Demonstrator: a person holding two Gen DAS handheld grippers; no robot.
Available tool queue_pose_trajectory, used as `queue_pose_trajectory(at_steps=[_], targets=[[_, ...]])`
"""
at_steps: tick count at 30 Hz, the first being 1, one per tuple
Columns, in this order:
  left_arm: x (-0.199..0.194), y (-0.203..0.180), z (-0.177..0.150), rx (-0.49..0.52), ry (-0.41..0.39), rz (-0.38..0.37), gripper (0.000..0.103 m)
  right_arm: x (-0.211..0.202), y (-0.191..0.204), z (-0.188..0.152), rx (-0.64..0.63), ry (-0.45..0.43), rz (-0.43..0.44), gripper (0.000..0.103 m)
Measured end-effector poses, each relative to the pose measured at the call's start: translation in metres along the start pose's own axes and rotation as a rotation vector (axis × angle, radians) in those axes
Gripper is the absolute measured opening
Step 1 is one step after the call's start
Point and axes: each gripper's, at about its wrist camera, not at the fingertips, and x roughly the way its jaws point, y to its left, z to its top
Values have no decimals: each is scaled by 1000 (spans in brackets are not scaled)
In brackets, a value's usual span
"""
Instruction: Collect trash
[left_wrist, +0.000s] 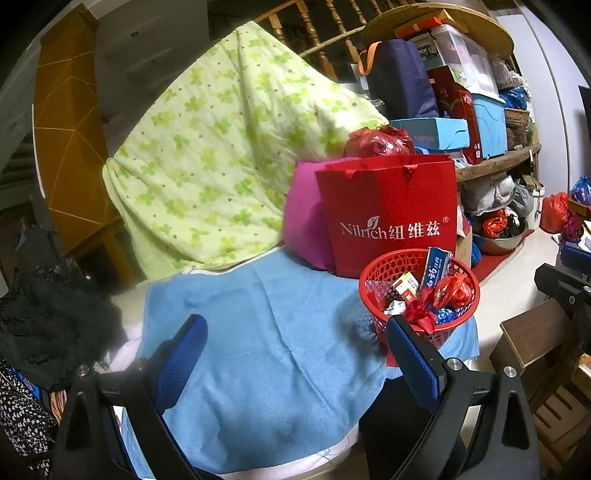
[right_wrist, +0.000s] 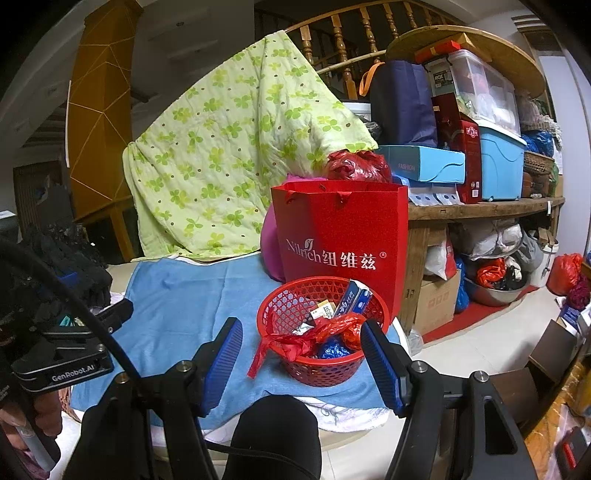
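red basket of trash: on blue towel, right front corner, easy reach | left claw: released, empty | right claw: released, framing basket, nothing grasped

We've got a red lattice basket on a plain light-blue cloth, a red gift bag with white lettering, and a pale green quilt printed with darker clover shapes and brown dots.
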Motion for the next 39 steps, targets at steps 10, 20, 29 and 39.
queue_pose_trajectory(at_steps=[10,20,29,39], targets=[[4,1,-3,-9,16,-2,97,2,3,-1,7,3,13,70],[10,0,-6,-7,37,-3,97,6,4,-2,8,13,17,71],[12,-2,-8,-5,44,-9,97,11,1,-2,10,18,19,71],[13,-2,-11,-5,50,-19,97,11,1,-2,11,20,21,71]])
